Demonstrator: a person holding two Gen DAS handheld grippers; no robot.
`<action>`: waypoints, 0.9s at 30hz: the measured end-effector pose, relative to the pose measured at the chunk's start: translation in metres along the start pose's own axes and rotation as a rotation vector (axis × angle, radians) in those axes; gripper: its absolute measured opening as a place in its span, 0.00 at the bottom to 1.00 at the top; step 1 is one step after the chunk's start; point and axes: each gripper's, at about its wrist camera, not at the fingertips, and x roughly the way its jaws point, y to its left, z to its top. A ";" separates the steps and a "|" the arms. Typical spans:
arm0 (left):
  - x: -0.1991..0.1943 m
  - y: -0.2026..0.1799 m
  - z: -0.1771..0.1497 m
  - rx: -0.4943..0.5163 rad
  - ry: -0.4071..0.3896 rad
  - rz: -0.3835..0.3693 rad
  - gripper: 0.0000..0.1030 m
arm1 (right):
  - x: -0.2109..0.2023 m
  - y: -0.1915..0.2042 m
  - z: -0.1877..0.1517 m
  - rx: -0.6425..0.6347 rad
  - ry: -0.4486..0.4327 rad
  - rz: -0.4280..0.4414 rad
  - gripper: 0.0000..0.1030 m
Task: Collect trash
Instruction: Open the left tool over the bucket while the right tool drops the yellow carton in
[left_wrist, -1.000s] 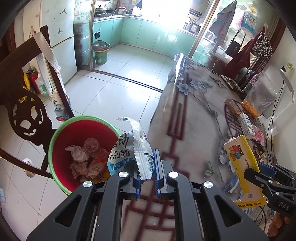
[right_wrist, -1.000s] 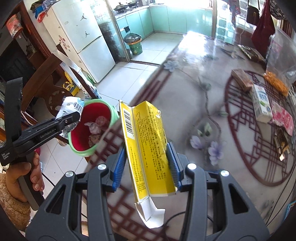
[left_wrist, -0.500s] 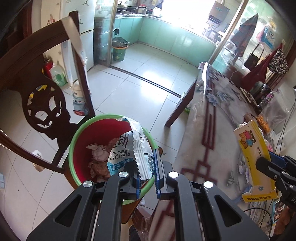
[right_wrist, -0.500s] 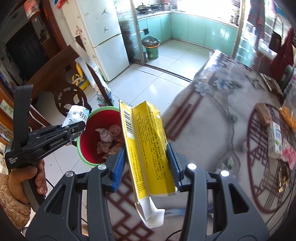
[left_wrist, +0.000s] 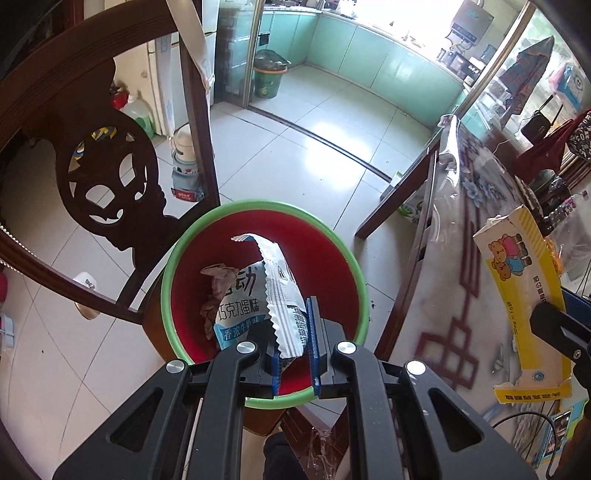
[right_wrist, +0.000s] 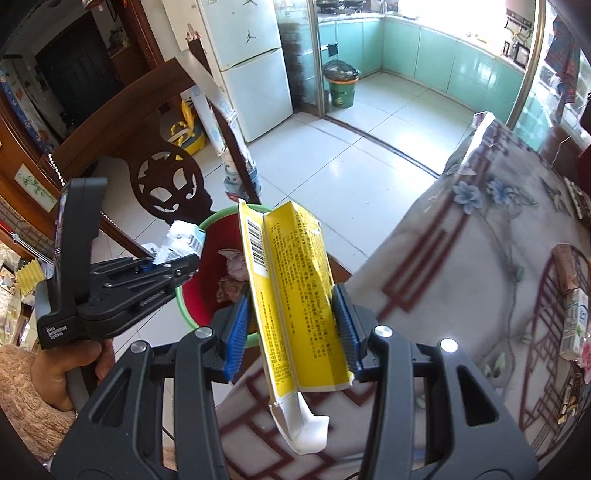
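On my left, the left gripper is clamped on a light, crinkly snack wrapper directly above the red bin; it should flutter down when let go. To the right, my right gripper pinches the flattened yellow carton by its sides, stiff yet light, near the bench edge. The wrapper hides most of the bin's crumpled contents.

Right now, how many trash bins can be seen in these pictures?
2. The red bin with green rim is beside the table, under the left gripper. A green bin stands at the kitchen doorway. Others may be hidden.
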 end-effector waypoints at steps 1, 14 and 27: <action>0.002 0.001 0.001 -0.002 0.004 0.001 0.09 | 0.003 0.001 0.001 0.005 0.006 0.011 0.41; 0.006 0.002 0.006 -0.006 0.005 -0.002 0.60 | 0.018 0.009 0.018 0.050 -0.029 0.043 0.64; -0.007 -0.016 0.007 0.012 -0.022 -0.031 0.60 | -0.010 -0.034 -0.001 0.155 -0.054 0.023 0.65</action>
